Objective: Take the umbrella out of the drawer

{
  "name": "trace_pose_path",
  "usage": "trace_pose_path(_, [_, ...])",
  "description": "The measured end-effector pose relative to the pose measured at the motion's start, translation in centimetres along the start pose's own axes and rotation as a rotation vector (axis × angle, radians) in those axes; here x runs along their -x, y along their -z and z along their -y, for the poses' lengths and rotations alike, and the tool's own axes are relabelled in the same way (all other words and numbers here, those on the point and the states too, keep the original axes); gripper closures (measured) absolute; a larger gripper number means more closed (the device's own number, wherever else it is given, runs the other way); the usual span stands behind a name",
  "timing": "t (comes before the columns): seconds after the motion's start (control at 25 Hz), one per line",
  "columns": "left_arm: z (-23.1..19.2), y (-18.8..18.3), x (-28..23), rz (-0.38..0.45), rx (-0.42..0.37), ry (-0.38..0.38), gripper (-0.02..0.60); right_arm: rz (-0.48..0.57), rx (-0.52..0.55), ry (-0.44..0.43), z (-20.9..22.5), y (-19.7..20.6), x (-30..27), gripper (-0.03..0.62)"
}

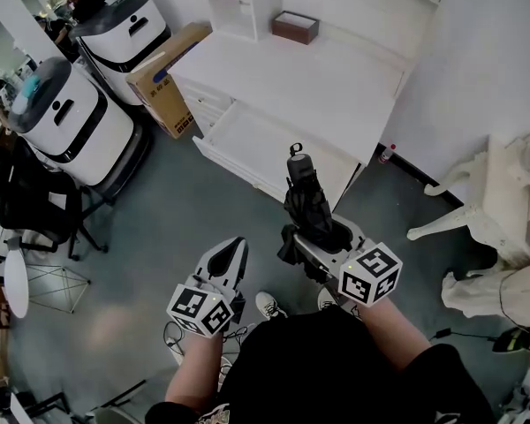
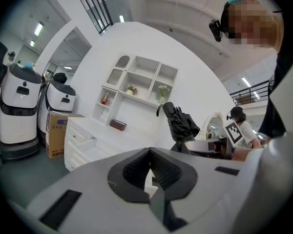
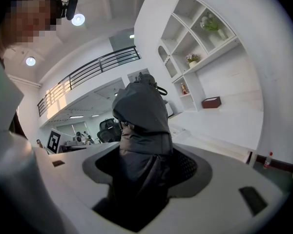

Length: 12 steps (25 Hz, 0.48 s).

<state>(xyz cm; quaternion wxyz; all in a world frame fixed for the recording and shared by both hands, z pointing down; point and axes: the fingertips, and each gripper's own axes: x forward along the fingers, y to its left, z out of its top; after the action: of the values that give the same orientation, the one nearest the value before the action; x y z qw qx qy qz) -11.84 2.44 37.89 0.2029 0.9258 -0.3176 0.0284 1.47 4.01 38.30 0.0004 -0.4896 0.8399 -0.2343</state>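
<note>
A folded black umbrella [image 1: 306, 203] stands upright in my right gripper [image 1: 322, 238], which is shut on its lower part; the handle end points up. The right gripper view shows the umbrella [image 3: 141, 130] filling the space between the jaws. It is held in the air in front of the open white drawer [image 1: 265, 148] of the desk [image 1: 300, 78], clear of it. My left gripper [image 1: 225, 261] hangs lower left, jaws shut with nothing between them. In the left gripper view the umbrella [image 2: 181, 123] shows at right and the drawer [image 2: 83, 143] at left.
Two white robot units [image 1: 71, 122] and a cardboard box [image 1: 168, 78] stand left of the desk. A brown box [image 1: 295, 26] sits on the desk near the shelf. A white ornate chair [image 1: 495, 210] is at right, a black office chair [image 1: 35, 201] at left.
</note>
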Motion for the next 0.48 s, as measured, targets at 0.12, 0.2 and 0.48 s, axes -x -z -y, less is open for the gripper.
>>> trace_pose_path(0.12, [1.8,0.5,-1.0,0.013,0.007,-0.024,0.577,-0.023,0.013,-0.028,1.0,0.1,1.7,0.316])
trace_pose_path(0.2, [2.9,0.8,-1.4,0.019,0.005,-0.04,0.577,-0.032,0.021,-0.045,1.6,0.2,2.6,0.318])
trace_pose_path(0.48, [6.1,2.2,-1.0,0.034,0.012,-0.114,0.577,-0.066,0.036,-0.115,2.5,1.1,5.2,0.316])
